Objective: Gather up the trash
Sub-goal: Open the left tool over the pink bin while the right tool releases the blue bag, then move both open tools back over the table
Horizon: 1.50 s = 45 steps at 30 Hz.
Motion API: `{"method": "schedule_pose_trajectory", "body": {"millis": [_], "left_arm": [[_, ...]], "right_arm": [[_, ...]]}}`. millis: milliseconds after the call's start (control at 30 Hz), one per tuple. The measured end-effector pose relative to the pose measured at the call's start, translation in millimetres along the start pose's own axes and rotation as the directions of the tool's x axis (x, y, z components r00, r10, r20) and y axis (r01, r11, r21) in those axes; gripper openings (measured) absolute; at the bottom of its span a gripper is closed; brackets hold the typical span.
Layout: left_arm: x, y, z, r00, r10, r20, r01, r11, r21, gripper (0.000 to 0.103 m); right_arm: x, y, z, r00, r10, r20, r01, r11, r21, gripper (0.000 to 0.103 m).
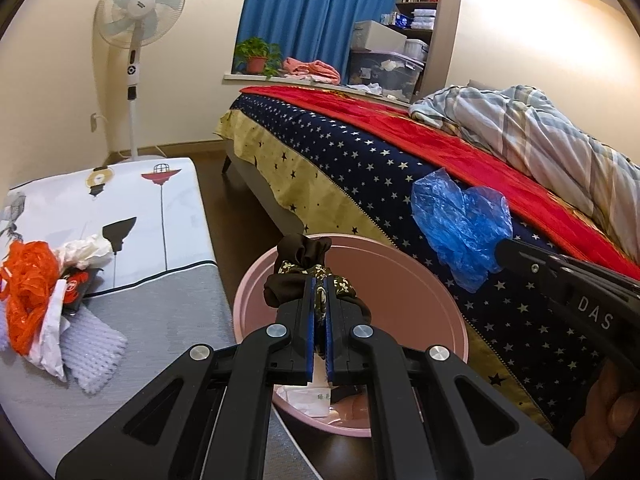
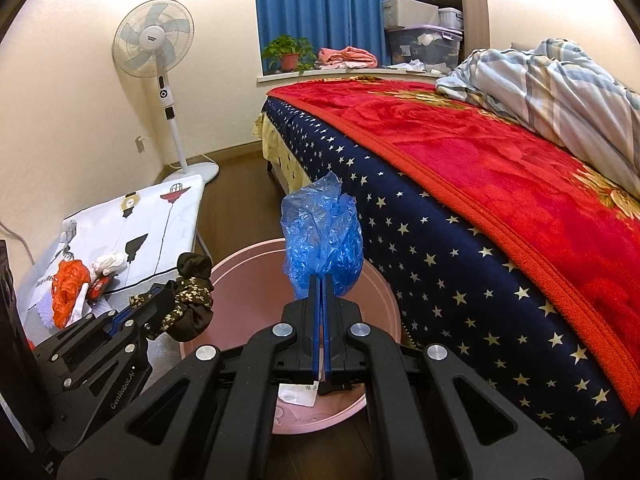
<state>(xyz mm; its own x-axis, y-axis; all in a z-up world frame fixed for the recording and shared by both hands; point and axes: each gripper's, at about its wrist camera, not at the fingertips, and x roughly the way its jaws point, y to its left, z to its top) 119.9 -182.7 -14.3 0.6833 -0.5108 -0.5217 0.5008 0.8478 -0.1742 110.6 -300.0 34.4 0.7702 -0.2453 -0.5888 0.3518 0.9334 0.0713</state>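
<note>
My left gripper (image 1: 319, 280) is shut on a dark brown cloth with a gold pattern (image 1: 298, 258), held over the pink basin (image 1: 448, 304) on the floor. In the right wrist view that left gripper (image 2: 170, 300) and its brown cloth (image 2: 192, 300) hang over the basin's left rim. My right gripper (image 2: 323, 280) is shut on a crumpled blue plastic bag (image 2: 320, 236) above the pink basin (image 2: 384, 296). The left wrist view shows the blue bag (image 1: 460, 220) and right gripper (image 1: 502, 248) beside the bed. White paper lies in the basin's bottom.
A low table with a printed cover (image 1: 132, 216) at the left bears an orange net bag (image 1: 28, 280), white wrappers (image 1: 86, 250) and white foam mesh (image 1: 96, 348). The bed (image 2: 460, 216) with red blanket fills the right. A standing fan (image 1: 138, 40) is by the wall.
</note>
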Motion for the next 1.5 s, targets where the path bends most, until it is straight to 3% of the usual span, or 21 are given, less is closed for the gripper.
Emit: {"method": "schedule_pose_trajectory", "body": {"millis": [133, 200, 267, 333, 1033, 1500], "left_arm": [[2.0, -1.3, -0.3, 1.0, -0.009, -0.015, 0.009, 1.0, 0.003, 0.006], [1.8, 0.4, -1.2, 1.0, -0.005, -0.017, 0.005, 1.0, -0.001, 0.017], [-0.6, 2.1, -2.0, 1.0, -0.002, -0.017, 0.002, 1.0, -0.002, 0.022], [-5.9, 3.2, -2.1, 1.0, 0.011, -0.013, -0.011, 1.0, 0.005, 0.022], [-92.9, 36.7, -5.6, 0.989, 0.132, 0.062, -0.129, 0.991, -0.038, 0.022], [-115.1, 79.5, -24.2, 0.968, 0.249, 0.041, -0.242, 0.961, -0.132, 0.022]], "right_arm": [[0.0, -2.0, 0.7, 1.0, -0.003, -0.001, 0.003, 1.0, 0.014, 0.006], [1.0, -3.1, 0.1, 1.0, -0.002, -0.008, 0.003, 1.0, 0.018, 0.01], [0.5, -4.5, -1.7, 1.0, -0.009, -0.007, 0.01, 1.0, 0.024, 0.025], [-0.6, -5.7, -2.4, 1.0, -0.011, -0.005, 0.011, 0.999, 0.035, 0.029], [-36.0, 40.7, -16.0, 0.994, 0.106, 0.014, -0.105, 0.993, -0.062, 0.029], [-29.3, 84.8, -31.9, 0.981, 0.193, -0.033, -0.195, 0.969, -0.149, 0.029]]}}
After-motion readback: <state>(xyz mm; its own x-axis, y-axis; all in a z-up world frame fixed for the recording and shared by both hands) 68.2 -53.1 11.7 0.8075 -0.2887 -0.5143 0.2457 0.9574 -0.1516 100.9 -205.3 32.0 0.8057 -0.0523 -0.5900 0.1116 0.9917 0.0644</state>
